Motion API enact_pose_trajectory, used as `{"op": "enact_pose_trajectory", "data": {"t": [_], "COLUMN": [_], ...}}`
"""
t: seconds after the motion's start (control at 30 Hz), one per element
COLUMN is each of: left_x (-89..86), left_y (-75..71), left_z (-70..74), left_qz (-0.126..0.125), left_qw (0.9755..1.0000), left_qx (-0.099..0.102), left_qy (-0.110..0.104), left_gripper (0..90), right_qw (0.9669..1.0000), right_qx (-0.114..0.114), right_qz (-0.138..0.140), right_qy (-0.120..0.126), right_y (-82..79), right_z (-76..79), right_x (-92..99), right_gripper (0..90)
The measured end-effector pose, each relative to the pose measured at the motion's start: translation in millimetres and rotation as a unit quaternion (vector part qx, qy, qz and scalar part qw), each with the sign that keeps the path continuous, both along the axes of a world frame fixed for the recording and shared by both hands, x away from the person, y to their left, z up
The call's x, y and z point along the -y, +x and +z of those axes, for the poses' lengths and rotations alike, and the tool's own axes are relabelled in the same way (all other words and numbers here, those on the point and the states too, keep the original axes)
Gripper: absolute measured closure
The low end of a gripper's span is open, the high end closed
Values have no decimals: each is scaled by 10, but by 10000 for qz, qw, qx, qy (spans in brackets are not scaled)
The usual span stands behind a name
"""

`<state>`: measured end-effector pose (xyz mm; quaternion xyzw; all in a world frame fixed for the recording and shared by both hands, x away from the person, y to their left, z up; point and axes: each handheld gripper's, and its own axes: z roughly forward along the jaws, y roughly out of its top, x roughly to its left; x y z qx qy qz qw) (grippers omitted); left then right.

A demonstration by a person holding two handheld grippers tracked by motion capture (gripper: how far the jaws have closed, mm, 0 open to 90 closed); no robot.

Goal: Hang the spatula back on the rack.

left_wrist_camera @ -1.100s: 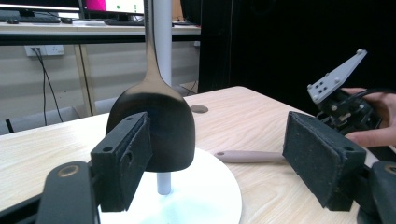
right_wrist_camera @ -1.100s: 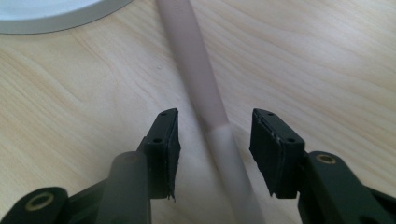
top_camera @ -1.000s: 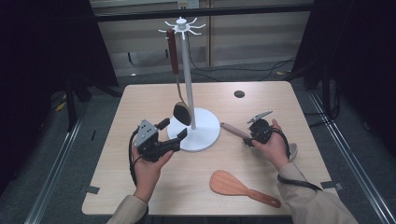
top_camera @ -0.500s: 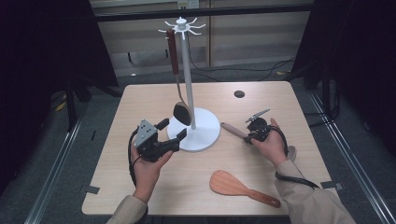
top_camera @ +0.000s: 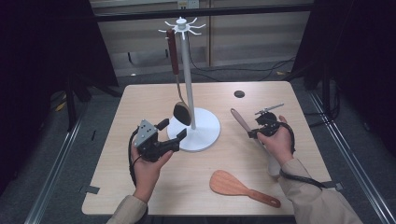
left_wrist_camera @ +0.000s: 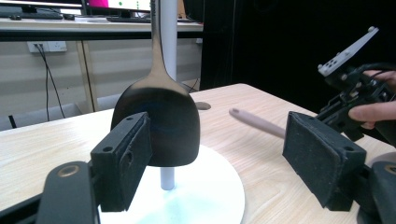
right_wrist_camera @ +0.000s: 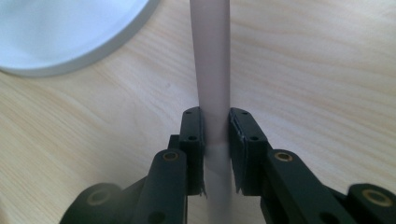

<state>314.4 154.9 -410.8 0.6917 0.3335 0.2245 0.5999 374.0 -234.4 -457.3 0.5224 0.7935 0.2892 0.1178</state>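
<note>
Pale pinkish-grey, the handle of a utensil (right_wrist_camera: 212, 70) sits pinched between the narrow jaws of the right gripper (right_wrist_camera: 215, 140); those jaws have just been closing, and in the right gripper view the black pads press on both sides of the shaft. From above, the right gripper (top_camera: 261, 127) holds the utensil (top_camera: 240, 122) partway along, the free end pointing toward the white rack (top_camera: 187, 84), the other end running back under the person's right hand (top_camera: 278, 140) toward the table's (top_camera: 289, 102) near edge. What sort of head it has I cannot tell.

The left gripper (top_camera: 170, 135) rests at the rack's round base (top_camera: 208, 128), jaws spread wide with nothing between them. In its own view the dark ladle (left_wrist_camera: 159, 123), hanging from a hook at the top of the rack, swings just beyond the left pad. A wooden rice paddle (top_camera: 238, 186) lies near the front edge, untouched.

So the step in hand looks like the pickup of the second utensil, grip made and lift starting. The next move probably calls for raising it clear, turning it so the handle end comes up, and threading that end onto a free hook near the top of the pole without knocking the ladle. The left gripper seems placed to steady the base while that happens.
</note>
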Motion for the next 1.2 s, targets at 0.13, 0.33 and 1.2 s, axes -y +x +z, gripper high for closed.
{"op": "enact_pose_trajectory", "data": {"t": [0.13,0.33,1.2], "left_x": [21,76,721], "left_y": [-9,-9,0], "left_z": [-4,-25,-139], "left_qz": [8,-100,-946], "left_qw": [10000,9999,9941], "left_qx": [-22,-32,-508], "left_qy": [21,40,154], "left_gripper": [232,231,229], "right_qw": [9998,9978,9690], "right_qx": [145,532,2020], "right_qz": [-52,16,85], "right_qy": [134,401,1419], "right_y": [-36,-134,-587], "right_z": [73,193,487], "right_x": [13,-1,119], "right_gripper": [773,774,772]}}
